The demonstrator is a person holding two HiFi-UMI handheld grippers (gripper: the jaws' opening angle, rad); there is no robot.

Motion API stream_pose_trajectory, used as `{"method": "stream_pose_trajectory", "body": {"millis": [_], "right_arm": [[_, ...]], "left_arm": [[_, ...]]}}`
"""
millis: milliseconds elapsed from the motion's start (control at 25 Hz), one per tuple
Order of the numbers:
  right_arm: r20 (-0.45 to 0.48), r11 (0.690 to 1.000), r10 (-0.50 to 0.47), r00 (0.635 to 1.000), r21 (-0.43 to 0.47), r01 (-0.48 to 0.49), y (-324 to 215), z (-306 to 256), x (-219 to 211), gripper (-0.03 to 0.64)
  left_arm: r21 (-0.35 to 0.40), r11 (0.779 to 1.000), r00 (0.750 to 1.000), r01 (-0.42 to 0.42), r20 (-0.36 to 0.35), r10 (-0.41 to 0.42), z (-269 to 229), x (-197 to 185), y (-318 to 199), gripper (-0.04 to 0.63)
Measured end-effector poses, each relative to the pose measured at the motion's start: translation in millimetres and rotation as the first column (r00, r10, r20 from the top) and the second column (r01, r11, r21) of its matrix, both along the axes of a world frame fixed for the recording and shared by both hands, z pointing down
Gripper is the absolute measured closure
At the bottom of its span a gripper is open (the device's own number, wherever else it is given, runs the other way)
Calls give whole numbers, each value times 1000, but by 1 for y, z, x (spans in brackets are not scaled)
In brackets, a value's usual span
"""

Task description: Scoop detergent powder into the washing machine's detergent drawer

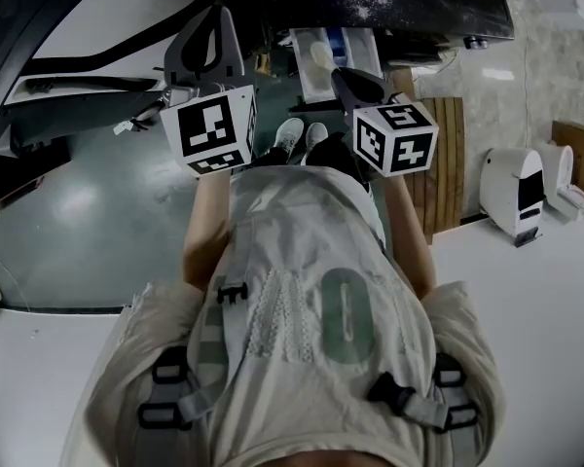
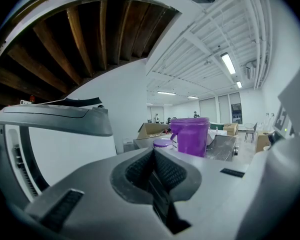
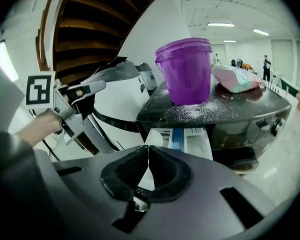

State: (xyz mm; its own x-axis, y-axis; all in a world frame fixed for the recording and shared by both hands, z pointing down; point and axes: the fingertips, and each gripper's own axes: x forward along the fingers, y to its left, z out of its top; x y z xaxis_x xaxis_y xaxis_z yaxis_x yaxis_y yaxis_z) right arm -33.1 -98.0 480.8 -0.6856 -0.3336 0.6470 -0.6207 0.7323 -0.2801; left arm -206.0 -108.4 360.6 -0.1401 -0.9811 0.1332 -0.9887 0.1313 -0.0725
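Note:
The washing machine's detergent drawer [image 1: 321, 58] stands pulled out, pale compartments showing, just beyond my right gripper [image 1: 346, 78]. From the right gripper view the drawer [image 3: 182, 139] lies straight past the shut jaws [image 3: 148, 153], which hold nothing. A purple bucket [image 3: 185, 69] and a pink-and-teal detergent bag [image 3: 237, 79] rest on the dark machine top [image 3: 225, 109], dusted with spilled powder. My left gripper [image 1: 210, 29] hovers left of the drawer, also shut and empty [image 2: 152, 154]. It faces the purple bucket [image 2: 190, 136]. No scoop is visible.
A curved white panel with wooden ribs [image 2: 80, 39] arches over the left. A wooden slatted board [image 1: 448, 163] and a white appliance [image 1: 514, 191] stand at the right. The person's shoes [image 1: 302, 136] are below the drawer. People stand far off in the room.

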Motion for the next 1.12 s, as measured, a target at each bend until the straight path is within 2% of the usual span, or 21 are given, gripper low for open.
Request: {"method": "stream_pose_trajectory", "body": {"millis": [160, 240, 280, 400, 480, 560, 600, 640, 720, 840, 1120], "right_arm": [[-144, 984, -75, 987, 148, 97, 5, 3, -3, 607], [-265, 949, -120, 957, 253, 189, 8, 5, -4, 607], [-339, 919, -141, 930, 304, 250, 10, 7, -5, 607], [-547, 791, -181, 818, 413, 451, 14, 13, -8, 607], [-642, 677, -193, 742, 460, 574, 17, 14, -13, 607], [-728, 543, -186, 660, 483, 687, 19, 15, -17, 607], [-765, 490, -173, 620, 480, 728, 19, 16, -18, 607], [-791, 455, -161, 591, 472, 755, 19, 17, -17, 607], [-813, 427, -150, 563, 460, 779, 18, 18, -17, 607], [-826, 408, -144, 545, 452, 793, 17, 19, -16, 607], [-833, 406, -146, 534, 442, 800, 11, 18, -11, 607]], "left_arm": [[4, 1000, 1000, -5, 4, 5, 0, -1, 0, 575], [4, 1000, 1000, -7, 4, 7, 0, -1, 1, 575], [3, 1000, 1000, -8, 4, 8, 1, -1, 2, 575], [-1, 1000, 1000, -3, -1, 3, 3, -3, 4, 575], [-5, 1000, 1000, 1, -4, -1, 5, -4, 5, 575], [-10, 1000, 1000, 6, -7, -6, 8, -5, 6, 575], [-13, 1000, 1000, 7, -8, -7, 10, -5, 7, 575], [-15, 1000, 1000, 8, -9, -8, 11, -5, 7, 575], [-18, 1000, 1000, 8, -11, -8, 13, -5, 8, 575], [-21, 1000, 1000, 7, -15, -7, 16, -4, 9, 575], [-21, 1000, 1000, 5, -17, -6, 16, -2, 9, 575]]}}
